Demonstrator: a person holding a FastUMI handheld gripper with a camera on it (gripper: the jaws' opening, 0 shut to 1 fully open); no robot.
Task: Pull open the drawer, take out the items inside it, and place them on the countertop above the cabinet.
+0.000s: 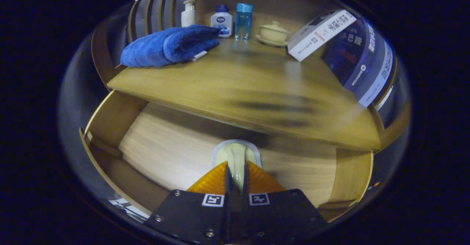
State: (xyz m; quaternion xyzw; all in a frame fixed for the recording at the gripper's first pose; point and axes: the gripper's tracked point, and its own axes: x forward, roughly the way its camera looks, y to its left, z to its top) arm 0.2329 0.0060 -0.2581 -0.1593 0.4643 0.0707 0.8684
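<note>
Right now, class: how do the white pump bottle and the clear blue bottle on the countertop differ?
The white pump bottle is opaque with a pump head; the clear blue bottle is see-through with a flat blue cap. The pump bottle stands behind the blue towel; the blue bottle stands in the open near the lidded cup. Both stand upright on the countertop.

I count on wooden countertop [238, 79]: one folded blue towel [169, 46], three bottles – white pump bottle [188, 13], white blue-capped lotion bottle [222, 21], clear blue bottle [243, 16]; one cream lidded teacup [273, 32] on saucer; two boxes, white [320, 35] and dark blue [361, 59]. One open wooden drawer [110, 120]. My one claw [235, 171], fingers pinched tight on one pale cream packet [235, 155].
</note>
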